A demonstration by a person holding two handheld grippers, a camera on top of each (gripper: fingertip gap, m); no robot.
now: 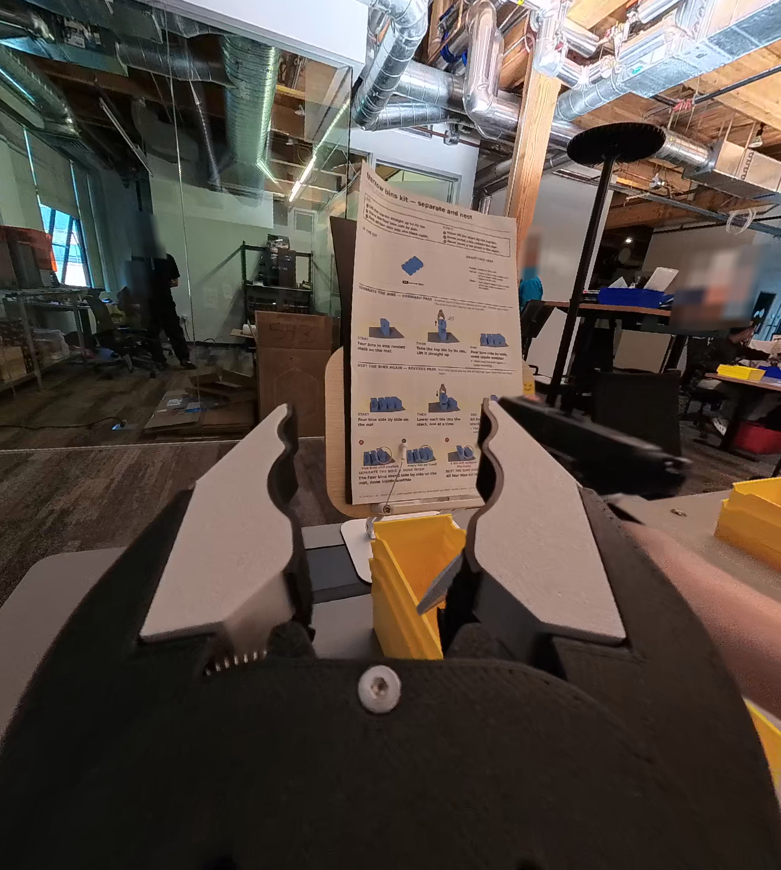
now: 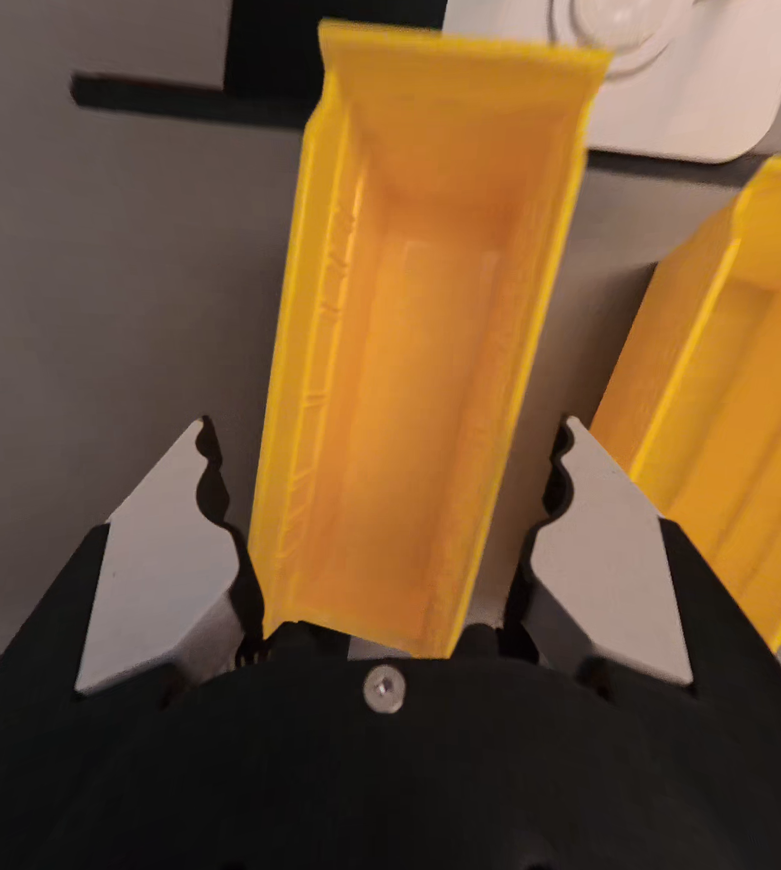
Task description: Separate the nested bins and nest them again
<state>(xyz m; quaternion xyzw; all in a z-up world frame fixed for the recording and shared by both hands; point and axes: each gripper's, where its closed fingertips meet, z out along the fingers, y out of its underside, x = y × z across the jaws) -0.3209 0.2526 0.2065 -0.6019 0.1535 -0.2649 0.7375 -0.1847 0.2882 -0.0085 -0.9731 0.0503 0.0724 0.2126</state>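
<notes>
Pointing down over the yellow bin, your right gripper stands wide open, pads off both walls; left gripper half open, empty.

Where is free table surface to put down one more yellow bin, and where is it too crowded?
Free: the grey table left of the yellow bin between the right gripper's open fingers, below the black strip. Crowded: the narrow gap between that bin and the second yellow bin. The white base occupies the far side.
</notes>
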